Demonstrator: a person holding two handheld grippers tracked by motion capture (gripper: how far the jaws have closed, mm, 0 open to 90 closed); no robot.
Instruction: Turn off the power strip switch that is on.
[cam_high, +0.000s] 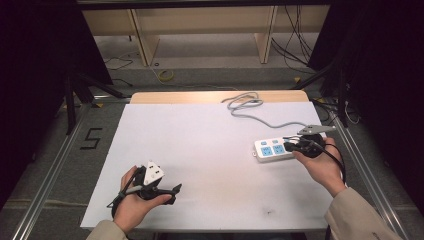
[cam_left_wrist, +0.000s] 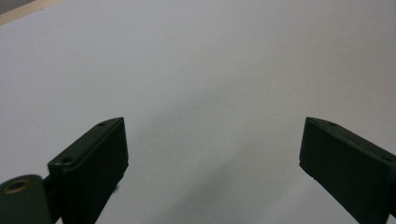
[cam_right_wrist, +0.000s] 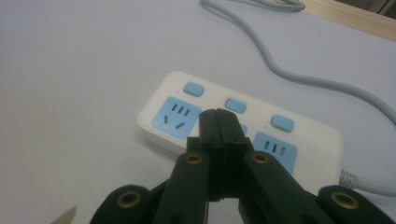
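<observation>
1. White with blue sockets, the power strip (cam_right_wrist: 243, 133) lies at the right side of the table (cam_high: 200, 145), its grey cable (cam_high: 250, 107) trailing toward the far edge.
2. Your right gripper (cam_right_wrist: 217, 114) has its jaws pressed together, empty, tips over the strip's middle socket.
3. Your left gripper (cam_left_wrist: 212, 154) rests near the front left, jaws spread wide with nothing between them.

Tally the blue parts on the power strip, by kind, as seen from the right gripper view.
Power strip, blue parts:
Blue switch buttons: 3
Blue socket faces: 3, the middle one mostly hidden behind the shut right gripper
Total: 6
</observation>
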